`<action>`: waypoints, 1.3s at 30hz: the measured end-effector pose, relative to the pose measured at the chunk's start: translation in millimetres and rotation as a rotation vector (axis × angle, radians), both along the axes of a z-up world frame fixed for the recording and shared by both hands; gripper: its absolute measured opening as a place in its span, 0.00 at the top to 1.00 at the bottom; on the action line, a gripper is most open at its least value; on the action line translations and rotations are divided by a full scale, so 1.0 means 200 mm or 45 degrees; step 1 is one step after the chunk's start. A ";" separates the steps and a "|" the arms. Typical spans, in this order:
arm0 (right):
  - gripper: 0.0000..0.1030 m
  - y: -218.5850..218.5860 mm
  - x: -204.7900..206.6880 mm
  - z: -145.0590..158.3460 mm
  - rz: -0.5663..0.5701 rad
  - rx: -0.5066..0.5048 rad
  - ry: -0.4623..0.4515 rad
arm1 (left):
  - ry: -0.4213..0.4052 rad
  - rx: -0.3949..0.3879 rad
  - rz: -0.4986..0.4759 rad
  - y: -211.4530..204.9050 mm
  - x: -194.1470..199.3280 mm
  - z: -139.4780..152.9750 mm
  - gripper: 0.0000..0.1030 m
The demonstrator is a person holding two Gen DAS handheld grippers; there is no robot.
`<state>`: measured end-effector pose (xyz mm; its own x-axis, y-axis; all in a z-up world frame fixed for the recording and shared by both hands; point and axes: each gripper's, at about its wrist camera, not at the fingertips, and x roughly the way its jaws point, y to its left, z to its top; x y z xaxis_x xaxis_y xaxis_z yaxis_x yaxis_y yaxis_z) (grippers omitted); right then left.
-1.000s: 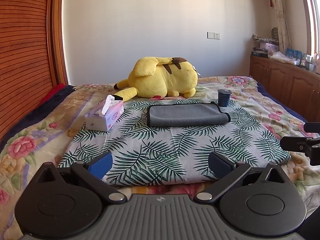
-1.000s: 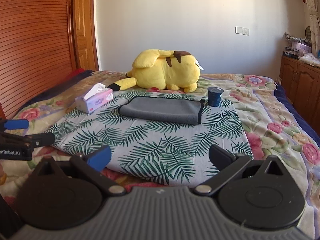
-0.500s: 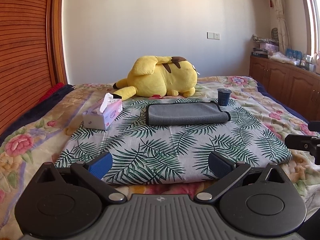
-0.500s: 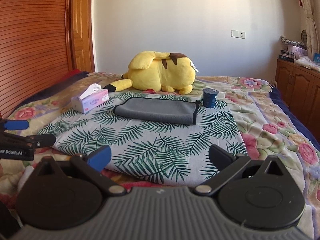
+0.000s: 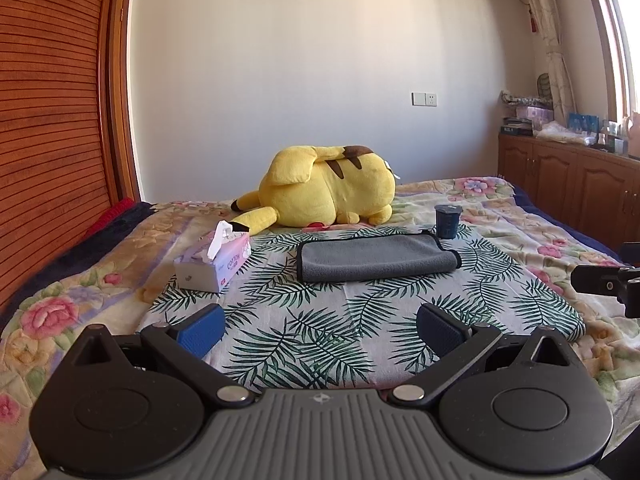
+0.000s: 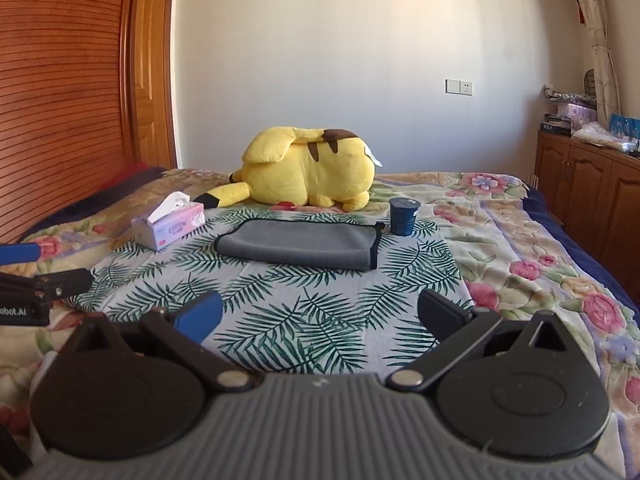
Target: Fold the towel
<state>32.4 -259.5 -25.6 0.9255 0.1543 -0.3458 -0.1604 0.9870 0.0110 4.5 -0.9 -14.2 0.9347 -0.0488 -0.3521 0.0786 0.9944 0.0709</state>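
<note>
A grey towel [image 5: 374, 257] with a dark edge lies folded into a flat rectangle on a palm-leaf cloth [image 5: 320, 320] on the bed; it also shows in the right wrist view [image 6: 298, 245]. My left gripper [image 5: 320, 328] is open and empty, low over the near edge of the cloth, well short of the towel. My right gripper [image 6: 320, 316] is open and empty too, at the same near edge. Each gripper shows at the side of the other's view: the right one [image 5: 608, 286] and the left one [image 6: 36, 280].
A yellow plush toy [image 5: 324, 192] lies behind the towel. A tissue box [image 5: 214, 260] stands left of the towel. A dark cup [image 5: 447, 221] stands at its far right corner. A wooden wardrobe [image 5: 48, 140] is on the left, cabinets [image 5: 572, 184] on the right.
Both grippers have drawn back and risen a little from the bed, so the towel looks smaller and farther. Both stay open. The towel has not moved.
</note>
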 end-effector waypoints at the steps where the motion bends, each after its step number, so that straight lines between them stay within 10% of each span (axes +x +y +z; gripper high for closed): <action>1: 0.00 0.00 0.00 0.00 -0.003 0.003 -0.005 | -0.004 -0.003 0.000 0.00 0.00 0.00 0.16; 39: 0.00 -0.03 -0.04 0.01 -0.064 0.022 -0.096 | -0.079 0.004 0.003 0.01 -0.05 0.02 0.16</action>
<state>24.6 -265.7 -23.8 0.9556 0.1123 -0.2723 -0.1116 0.9936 0.0179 -5.9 0.5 -9.9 0.9549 -0.0458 -0.2934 0.0718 0.9943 0.0783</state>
